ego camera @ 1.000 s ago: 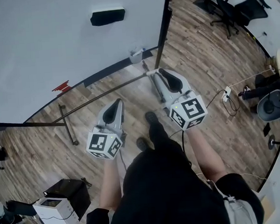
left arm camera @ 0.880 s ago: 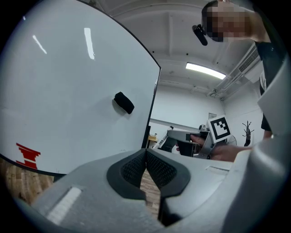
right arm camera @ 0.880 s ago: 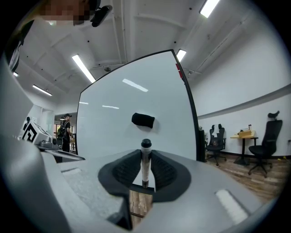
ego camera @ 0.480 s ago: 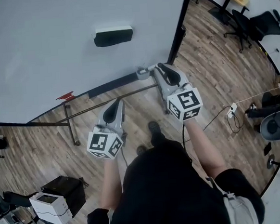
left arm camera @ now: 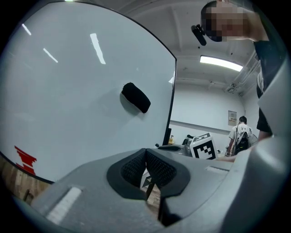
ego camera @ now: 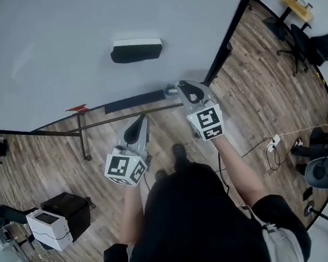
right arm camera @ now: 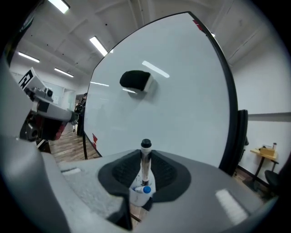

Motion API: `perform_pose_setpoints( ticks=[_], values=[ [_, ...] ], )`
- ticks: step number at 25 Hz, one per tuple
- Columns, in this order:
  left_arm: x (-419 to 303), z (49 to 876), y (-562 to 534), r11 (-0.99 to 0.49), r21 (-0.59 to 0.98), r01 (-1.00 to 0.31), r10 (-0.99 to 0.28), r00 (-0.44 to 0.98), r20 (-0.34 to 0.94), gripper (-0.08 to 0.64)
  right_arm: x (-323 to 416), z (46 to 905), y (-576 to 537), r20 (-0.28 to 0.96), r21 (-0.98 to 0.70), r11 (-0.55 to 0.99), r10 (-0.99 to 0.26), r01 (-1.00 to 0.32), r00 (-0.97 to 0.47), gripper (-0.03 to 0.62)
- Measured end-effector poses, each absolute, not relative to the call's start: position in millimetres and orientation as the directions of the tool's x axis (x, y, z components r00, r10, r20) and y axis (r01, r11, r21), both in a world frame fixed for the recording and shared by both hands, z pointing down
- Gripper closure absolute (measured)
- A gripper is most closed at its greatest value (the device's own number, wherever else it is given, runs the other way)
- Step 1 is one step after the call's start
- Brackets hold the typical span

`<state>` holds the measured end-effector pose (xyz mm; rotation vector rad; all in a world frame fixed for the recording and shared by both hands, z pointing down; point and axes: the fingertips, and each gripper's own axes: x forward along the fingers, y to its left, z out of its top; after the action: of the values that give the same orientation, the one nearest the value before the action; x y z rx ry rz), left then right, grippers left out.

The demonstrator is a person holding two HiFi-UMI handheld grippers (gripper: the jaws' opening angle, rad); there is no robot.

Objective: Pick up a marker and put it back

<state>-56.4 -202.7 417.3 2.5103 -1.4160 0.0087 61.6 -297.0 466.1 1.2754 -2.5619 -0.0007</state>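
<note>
My right gripper [right arm camera: 145, 158] has its jaws pinched on the marker [right arm camera: 145, 145], which stands upright with its black cap past my tips. The pick-up looks done; setting it back is left. Just beneath my tips sits the white holder cup [right arm camera: 135, 198], where a blue-capped marker [right arm camera: 144, 189] crowds the opening. Beyond are the whiteboard [right arm camera: 182, 100] and eraser [right arm camera: 135, 80]. My left gripper [left arm camera: 146, 159] is pressed together and empty.
</note>
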Motion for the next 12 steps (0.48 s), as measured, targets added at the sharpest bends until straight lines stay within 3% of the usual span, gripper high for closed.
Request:
perform_pose_setpoints(
  ticks=[12],
  values=[
    [-50.4, 434.8, -202.5, -0.445, 0.232, -0.865, -0.856, 0.487, 0.175, 0.549, 48.9, 520.8, -302.8, 0.378, 0.298, 0.683, -0.726, -0.666, -0.575, 0.522]
  ],
)
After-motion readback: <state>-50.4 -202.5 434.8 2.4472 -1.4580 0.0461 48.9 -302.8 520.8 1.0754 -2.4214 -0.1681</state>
